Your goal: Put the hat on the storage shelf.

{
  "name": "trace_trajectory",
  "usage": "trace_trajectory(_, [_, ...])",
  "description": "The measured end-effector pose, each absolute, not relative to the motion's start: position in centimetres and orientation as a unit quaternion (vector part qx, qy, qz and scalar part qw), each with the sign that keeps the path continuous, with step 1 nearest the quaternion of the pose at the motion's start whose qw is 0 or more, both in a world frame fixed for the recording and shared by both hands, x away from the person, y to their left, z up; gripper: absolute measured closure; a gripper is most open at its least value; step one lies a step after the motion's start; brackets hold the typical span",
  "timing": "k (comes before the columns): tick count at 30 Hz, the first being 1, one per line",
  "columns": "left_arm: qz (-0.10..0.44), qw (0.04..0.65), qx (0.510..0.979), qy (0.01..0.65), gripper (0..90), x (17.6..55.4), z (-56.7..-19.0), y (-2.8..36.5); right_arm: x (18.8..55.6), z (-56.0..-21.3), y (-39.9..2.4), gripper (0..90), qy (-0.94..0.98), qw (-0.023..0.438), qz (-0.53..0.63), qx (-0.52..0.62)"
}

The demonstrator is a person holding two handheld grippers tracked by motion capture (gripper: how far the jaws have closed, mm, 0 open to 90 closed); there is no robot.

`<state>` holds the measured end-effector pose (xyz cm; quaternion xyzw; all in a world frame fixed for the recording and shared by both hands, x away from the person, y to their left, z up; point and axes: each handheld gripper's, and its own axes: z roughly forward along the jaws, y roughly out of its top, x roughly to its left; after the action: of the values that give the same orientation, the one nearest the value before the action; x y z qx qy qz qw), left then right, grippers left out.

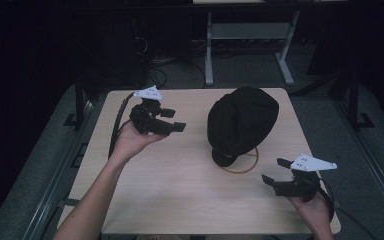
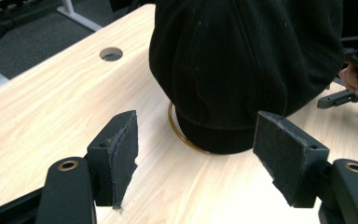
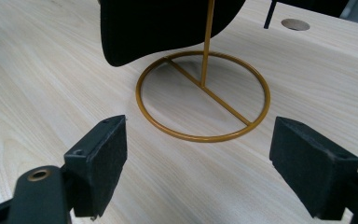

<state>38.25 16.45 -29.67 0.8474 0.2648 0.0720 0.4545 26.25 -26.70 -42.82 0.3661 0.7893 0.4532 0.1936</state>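
Observation:
A black cap (image 1: 242,120) hangs on a gold wire stand (image 1: 245,170) with a ring base, right of the table's middle. My left gripper (image 1: 176,120) is held above the table to the cap's left, pointing at it, jaws open and empty. In the left gripper view the cap (image 2: 242,60) stands just beyond the open pads (image 2: 121,154). My right gripper (image 1: 274,171) sits near the front right corner, open and empty, aimed at the stand. In the right gripper view the ring (image 3: 205,138) and upright rod (image 3: 208,42) lie ahead, under the cap's brim (image 3: 158,23).
The pale wooden table (image 1: 180,190) has a round cable hole (image 2: 111,53) near its far edge. Behind the table, the legs of a grey desk frame (image 1: 209,60) stand on dark floor. Metal rails (image 1: 55,185) run along both sides of the table.

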Motion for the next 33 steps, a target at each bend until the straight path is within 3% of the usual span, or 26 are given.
trace_trajectory(33, [0.094, 0.463, 0.826, 0.309, 29.7, 34.5, -34.5, 21.6, 26.2, -43.1, -26.5, 18.5, 0.784, 0.200, 0.452, 0.375])
